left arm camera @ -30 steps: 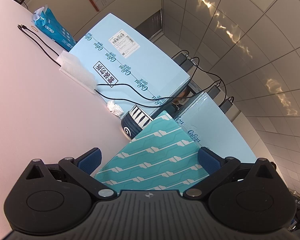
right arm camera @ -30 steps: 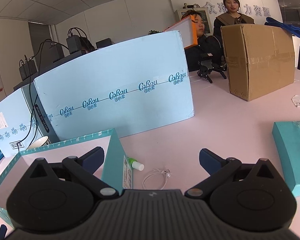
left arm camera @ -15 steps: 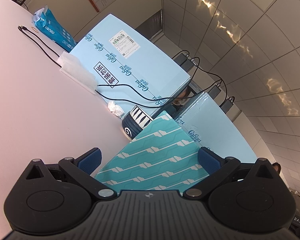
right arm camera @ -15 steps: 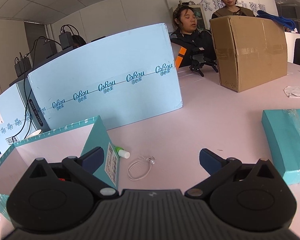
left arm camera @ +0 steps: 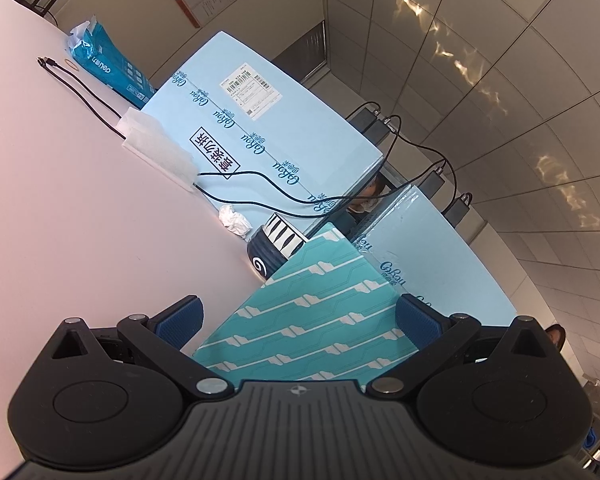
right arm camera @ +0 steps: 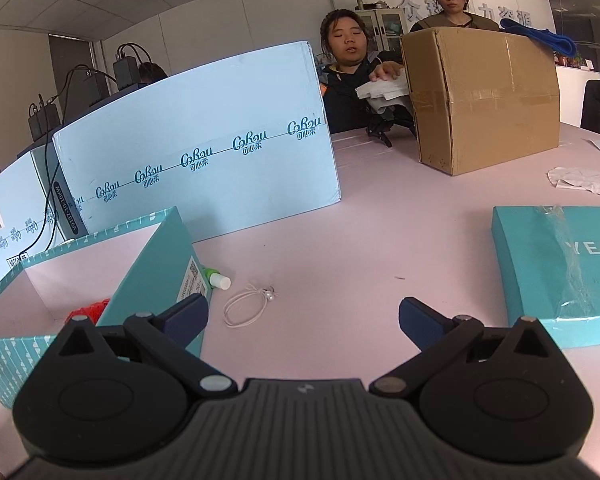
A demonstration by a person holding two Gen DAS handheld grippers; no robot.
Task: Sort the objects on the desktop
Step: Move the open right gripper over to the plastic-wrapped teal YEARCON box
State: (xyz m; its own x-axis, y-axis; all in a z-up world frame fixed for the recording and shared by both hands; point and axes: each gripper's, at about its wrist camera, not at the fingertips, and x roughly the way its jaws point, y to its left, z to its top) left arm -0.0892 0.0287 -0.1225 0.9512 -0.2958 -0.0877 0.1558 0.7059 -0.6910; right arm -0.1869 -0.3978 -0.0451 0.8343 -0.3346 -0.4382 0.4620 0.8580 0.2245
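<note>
The right claw (right arm camera: 302, 318) is spread wide and pinches nothing, hovering low over the pink tabletop (right arm camera: 380, 240). Just ahead of its left finger (right arm camera: 188, 316) lies a white hair tie (right arm camera: 247, 305) with small beads, flat on the tabletop and apart from the finger. Just beyond that, a small white-capped green tube (right arm camera: 217, 279) lies against the side of the open teal box (right arm camera: 156, 264), whose near corner sits right at the left finger; something red (right arm camera: 87, 311) shows inside. To the right, past the other finger, a teal lid (right arm camera: 560, 268) lies flat. Farther back stand a pale blue carton (right arm camera: 204, 148) and a brown carton (right arm camera: 484, 96). The left claw (left arm camera: 298, 316) is also spread, its fingers on either side of the box's patterned wall (left arm camera: 312, 320); whether the pads touch it, I cannot tell. Beyond it are a striped cup (left arm camera: 274, 246) and a crumpled tissue (left arm camera: 234, 220).
</note>
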